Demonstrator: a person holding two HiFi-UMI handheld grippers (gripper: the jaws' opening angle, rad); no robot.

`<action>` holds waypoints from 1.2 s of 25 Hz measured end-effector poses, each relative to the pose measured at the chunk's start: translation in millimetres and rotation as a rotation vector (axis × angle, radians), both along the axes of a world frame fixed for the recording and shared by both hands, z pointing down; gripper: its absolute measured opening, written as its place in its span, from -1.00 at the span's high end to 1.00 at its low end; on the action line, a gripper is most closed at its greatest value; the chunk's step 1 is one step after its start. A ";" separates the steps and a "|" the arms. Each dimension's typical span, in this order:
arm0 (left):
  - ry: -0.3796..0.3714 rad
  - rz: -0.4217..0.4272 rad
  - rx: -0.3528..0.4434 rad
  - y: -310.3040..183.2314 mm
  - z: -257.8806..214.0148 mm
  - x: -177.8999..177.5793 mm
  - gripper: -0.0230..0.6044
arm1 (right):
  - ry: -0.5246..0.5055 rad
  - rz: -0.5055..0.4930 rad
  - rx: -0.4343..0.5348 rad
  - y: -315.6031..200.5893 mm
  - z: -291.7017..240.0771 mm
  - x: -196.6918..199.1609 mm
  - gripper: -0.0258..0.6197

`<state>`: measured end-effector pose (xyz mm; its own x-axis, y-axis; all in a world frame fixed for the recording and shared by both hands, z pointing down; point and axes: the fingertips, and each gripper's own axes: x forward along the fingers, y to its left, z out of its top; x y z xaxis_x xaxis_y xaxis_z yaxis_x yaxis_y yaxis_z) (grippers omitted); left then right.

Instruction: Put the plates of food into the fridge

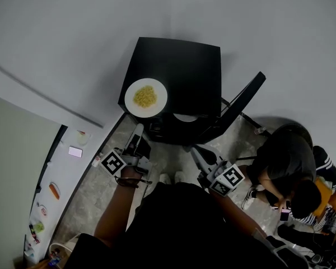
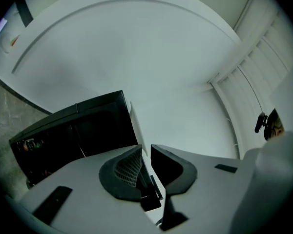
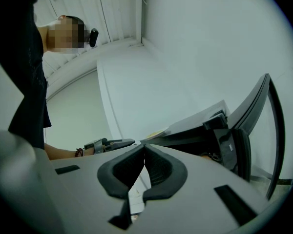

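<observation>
**Plate waiting on the fridge top; both grippers empty**

The left gripper [image 2: 145,150] is hovering just in front of the fridge [image 1: 185,66], with its jaws standing slightly parted and nothing between them. The right gripper [image 3: 142,149] is hanging in front of the fridge too, nearer its open door [image 1: 243,102], with its jaws pressed together on nothing.

The plate [image 1: 146,97] of yellow food is sitting on the fridge top, at the front left corner. Judgement: it is going to handle as stiff, glazed, slippery and breakable. The loose food is going to slide if tipped, so I am favouring a pinch on the bare near rim, kept level.

A pale shape [image 1: 186,117] is showing inside the fridge, possibly a second plate; it is too dark to confirm.

A grey stone-look floor [image 1: 101,189] is lying in front of the fridge and a plain white wall [image 1: 213,15] is rising behind it. A person [image 1: 288,167] is sitting beside the door.
</observation>
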<state>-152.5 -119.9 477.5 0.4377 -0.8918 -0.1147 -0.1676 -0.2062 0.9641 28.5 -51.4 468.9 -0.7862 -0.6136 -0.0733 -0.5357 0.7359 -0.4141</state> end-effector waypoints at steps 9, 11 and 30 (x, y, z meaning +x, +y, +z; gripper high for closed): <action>0.062 0.006 -0.020 -22.7 2.4 0.7 0.52 | -0.020 0.008 -0.019 -8.0 1.1 -1.3 0.84; 0.082 -0.005 -0.033 -27.2 4.8 -1.2 0.51 | -0.006 0.013 -0.032 -9.1 5.8 1.1 0.84; 0.143 -0.043 -0.073 -55.4 1.1 -4.4 0.76 | 0.004 0.036 -0.079 -21.8 17.6 7.4 0.84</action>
<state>-156.8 -175.4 478.6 0.3827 -0.9177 -0.1067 -0.0352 -0.1300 0.9909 35.9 -73.2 486.5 -0.7638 -0.6452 -0.0209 -0.5628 0.6814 -0.4680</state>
